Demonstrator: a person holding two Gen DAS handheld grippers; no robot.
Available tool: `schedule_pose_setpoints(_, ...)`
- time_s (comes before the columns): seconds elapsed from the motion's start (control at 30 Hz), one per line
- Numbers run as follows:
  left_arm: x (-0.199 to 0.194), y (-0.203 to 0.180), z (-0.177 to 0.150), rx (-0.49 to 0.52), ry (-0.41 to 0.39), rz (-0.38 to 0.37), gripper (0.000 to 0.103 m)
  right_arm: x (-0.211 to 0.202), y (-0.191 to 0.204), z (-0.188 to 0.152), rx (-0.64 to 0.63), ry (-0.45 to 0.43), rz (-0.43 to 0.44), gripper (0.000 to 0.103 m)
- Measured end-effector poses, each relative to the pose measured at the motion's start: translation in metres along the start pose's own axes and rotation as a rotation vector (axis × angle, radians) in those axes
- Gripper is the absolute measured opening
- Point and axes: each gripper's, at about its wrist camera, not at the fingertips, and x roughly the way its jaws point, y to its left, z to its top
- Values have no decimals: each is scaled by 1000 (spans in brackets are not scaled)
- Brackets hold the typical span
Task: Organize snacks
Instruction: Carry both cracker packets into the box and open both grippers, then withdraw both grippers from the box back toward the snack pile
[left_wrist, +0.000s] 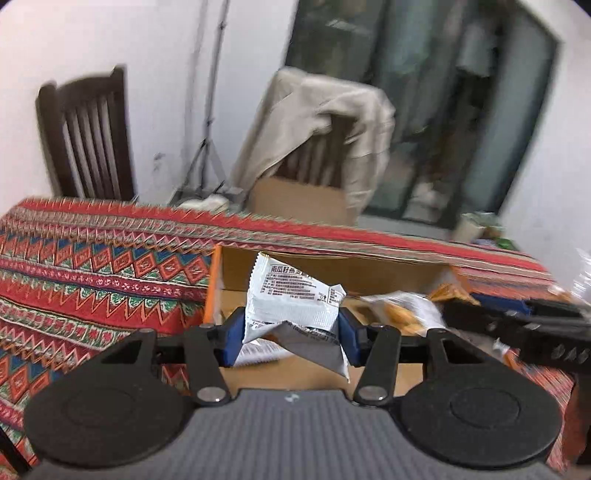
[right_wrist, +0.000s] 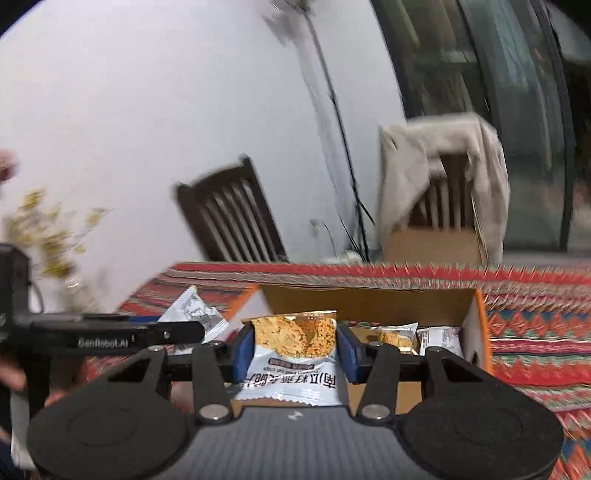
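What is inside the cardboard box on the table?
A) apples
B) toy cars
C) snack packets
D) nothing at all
C: in the right wrist view, small snack packets lie inside the open cardboard box on the patterned tablecloth, behind the packet held in the right gripper.

The left gripper reads "GenRobot.AI"; the white snack packet bears "南瓜", remainder illegible.
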Motion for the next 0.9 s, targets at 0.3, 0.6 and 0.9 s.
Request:
schedule_pose_setpoints(0.3, 95, 10, 21, -30, 90, 78, 62, 164, -43, 11, 124, 200, -126, 55)
schedule_pose_setpoints(0.6, 42, 20, 21, 14, 33, 53, 72, 143, -38, 14, 126, 143, -127, 77)
schedule_pose_setpoints(0.9, -80, 4, 0, 116, -41, 42, 80, 25, -13, 33, 4, 75, -113, 83)
